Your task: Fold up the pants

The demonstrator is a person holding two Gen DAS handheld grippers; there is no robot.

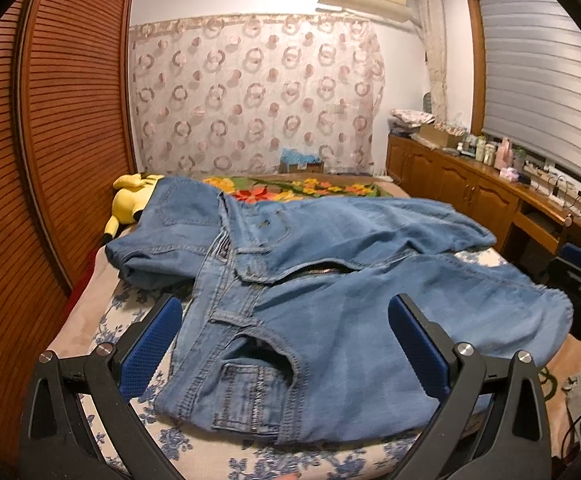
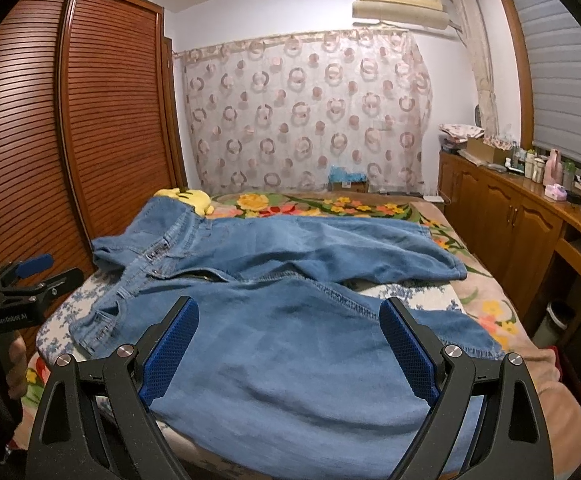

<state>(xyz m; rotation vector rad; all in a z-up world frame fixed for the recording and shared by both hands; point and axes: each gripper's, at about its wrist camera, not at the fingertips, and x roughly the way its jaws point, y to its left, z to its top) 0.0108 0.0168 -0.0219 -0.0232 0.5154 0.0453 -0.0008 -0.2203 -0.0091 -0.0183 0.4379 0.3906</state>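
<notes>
one pair of blue jeans [image 1: 330, 280] lies spread across the bed [image 1: 102, 328], filling the middle of both frames. two grippers, left gripper [image 1: 286, 344] and right gripper [image 2: 290, 344], both spread wide, holding nothing. one yellow plush toy [image 1: 130, 200] sits centre left.

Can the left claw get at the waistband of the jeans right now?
Probably yes. The left claw is open, and the waistband of the jeans lies flat on the bed just ahead of it, uncovered.
</notes>
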